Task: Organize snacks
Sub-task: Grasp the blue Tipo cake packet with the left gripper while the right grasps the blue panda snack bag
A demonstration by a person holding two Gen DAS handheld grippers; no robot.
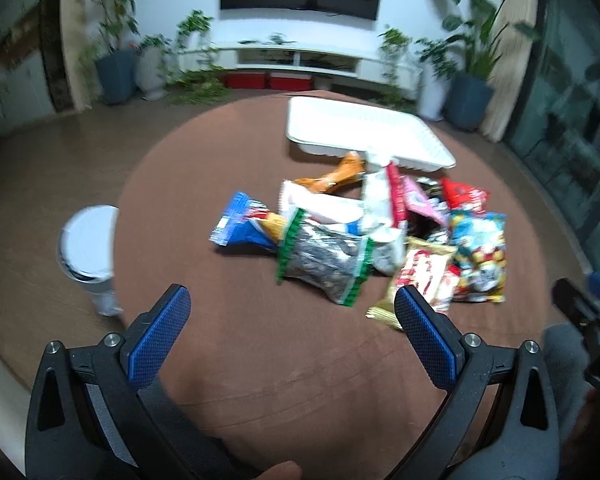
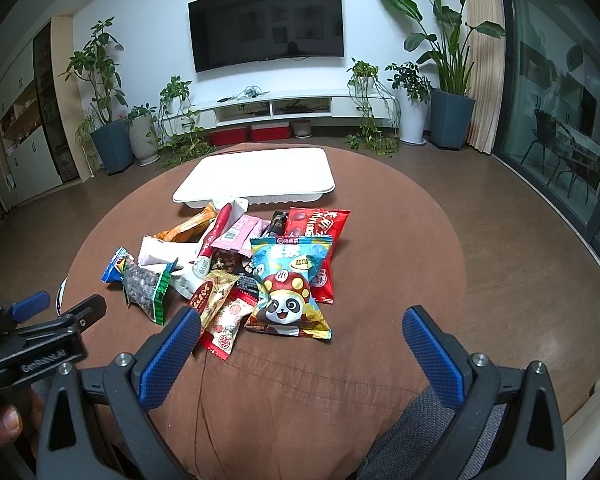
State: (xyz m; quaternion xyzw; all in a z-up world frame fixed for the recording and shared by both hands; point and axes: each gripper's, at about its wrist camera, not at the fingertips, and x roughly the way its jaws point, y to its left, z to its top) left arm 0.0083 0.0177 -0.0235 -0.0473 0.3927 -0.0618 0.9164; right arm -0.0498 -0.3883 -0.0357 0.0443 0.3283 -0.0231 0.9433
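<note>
The snacks (image 2: 236, 272) lay heaped mid-desk: a panda bag (image 2: 290, 292) nearest, a red pack (image 2: 320, 240) behind it, a green-edged seed bag (image 2: 146, 288) at the left. A white tray (image 2: 260, 176) sat empty just beyond. Both tongs, left (image 1: 292, 306) and right (image 2: 300, 326), hung open above the brown desk (image 2: 300, 380), gripping nothing.

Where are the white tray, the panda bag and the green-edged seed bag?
white tray (image 2: 260, 168), right wrist view, on its bare floor.
panda bag (image 2: 288, 292), right wrist view, on the panda's hat.
green-edged seed bag (image 1: 324, 260), left wrist view, on the clear middle showing dark seeds.
</note>
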